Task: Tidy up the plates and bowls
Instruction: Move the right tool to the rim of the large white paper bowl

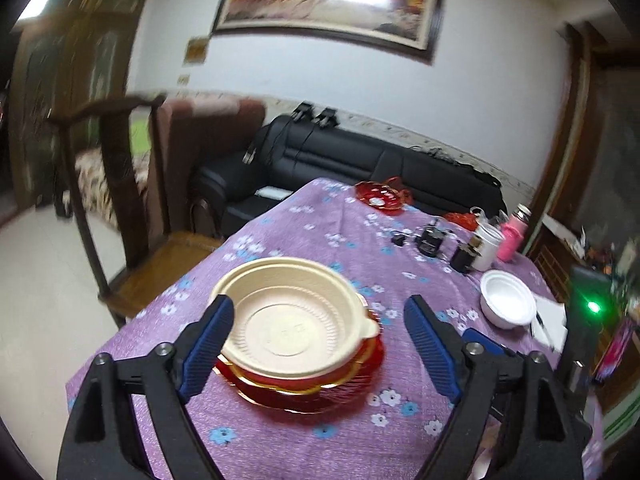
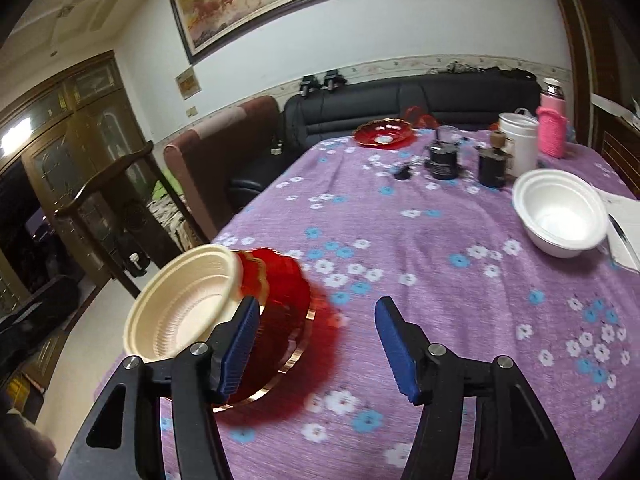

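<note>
A cream bowl [image 1: 294,316] sits in a red gold-rimmed plate stack [image 1: 312,388] near the table's left front edge. My left gripper [image 1: 320,344] is open, its fingers either side of the bowl, above it. In the right wrist view the cream bowl [image 2: 184,304] and red plates [image 2: 288,312] lie left of my open, empty right gripper [image 2: 316,344]. A white bowl [image 1: 506,298] stands to the right, also seen in the right wrist view [image 2: 560,214]. Another red plate [image 1: 380,196] lies at the far end, also in the right wrist view [image 2: 384,132].
The table has a purple flowered cloth [image 2: 440,280]. Dark jars [image 2: 444,160], a white container [image 2: 520,142] and a pink bottle [image 2: 552,128] stand at the far right. Papers [image 2: 624,228] lie by the white bowl. A wooden chair [image 1: 120,220] stands left of the table.
</note>
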`<state>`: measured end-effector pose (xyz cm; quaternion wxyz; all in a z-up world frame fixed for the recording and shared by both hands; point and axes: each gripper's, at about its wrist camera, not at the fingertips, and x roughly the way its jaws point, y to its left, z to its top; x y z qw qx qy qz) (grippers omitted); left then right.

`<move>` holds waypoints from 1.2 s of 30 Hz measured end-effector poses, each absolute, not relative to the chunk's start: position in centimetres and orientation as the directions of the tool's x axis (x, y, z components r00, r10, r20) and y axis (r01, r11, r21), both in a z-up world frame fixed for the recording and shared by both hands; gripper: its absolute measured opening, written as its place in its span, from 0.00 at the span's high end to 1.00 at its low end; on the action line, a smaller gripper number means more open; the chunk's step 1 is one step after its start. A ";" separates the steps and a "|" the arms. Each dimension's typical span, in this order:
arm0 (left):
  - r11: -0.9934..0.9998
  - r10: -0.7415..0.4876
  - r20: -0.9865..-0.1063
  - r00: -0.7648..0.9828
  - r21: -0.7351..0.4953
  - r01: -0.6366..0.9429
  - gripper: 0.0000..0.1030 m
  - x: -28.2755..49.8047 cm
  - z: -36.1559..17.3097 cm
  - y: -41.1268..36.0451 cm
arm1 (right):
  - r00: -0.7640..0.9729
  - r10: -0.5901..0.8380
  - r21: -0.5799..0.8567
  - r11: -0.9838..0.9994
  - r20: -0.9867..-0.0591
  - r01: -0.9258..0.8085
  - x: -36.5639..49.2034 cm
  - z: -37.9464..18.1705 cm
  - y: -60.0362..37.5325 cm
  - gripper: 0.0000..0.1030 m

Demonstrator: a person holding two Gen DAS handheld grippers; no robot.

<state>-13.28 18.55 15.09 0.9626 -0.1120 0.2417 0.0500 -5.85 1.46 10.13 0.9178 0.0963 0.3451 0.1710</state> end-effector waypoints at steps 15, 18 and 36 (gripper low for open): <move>0.995 -0.074 -0.525 0.848 -0.099 0.025 0.13 -12.1 14.6 9.2 | 0.735 0.296 0.325 0.939 -0.610 -0.109 -5.7 9.0 -8.1 0.36; 0.995 -0.087 -0.538 0.838 -0.086 0.048 0.13 -11.6 14.3 7.6 | 0.740 0.280 0.335 0.939 -0.611 -0.078 -5.4 8.8 -10.0 0.36; 0.980 -0.192 -0.623 0.759 -0.078 0.184 0.13 -6.0 12.7 0.1 | 0.743 0.200 0.345 0.938 -0.638 0.043 -2.2 7.5 -16.2 0.35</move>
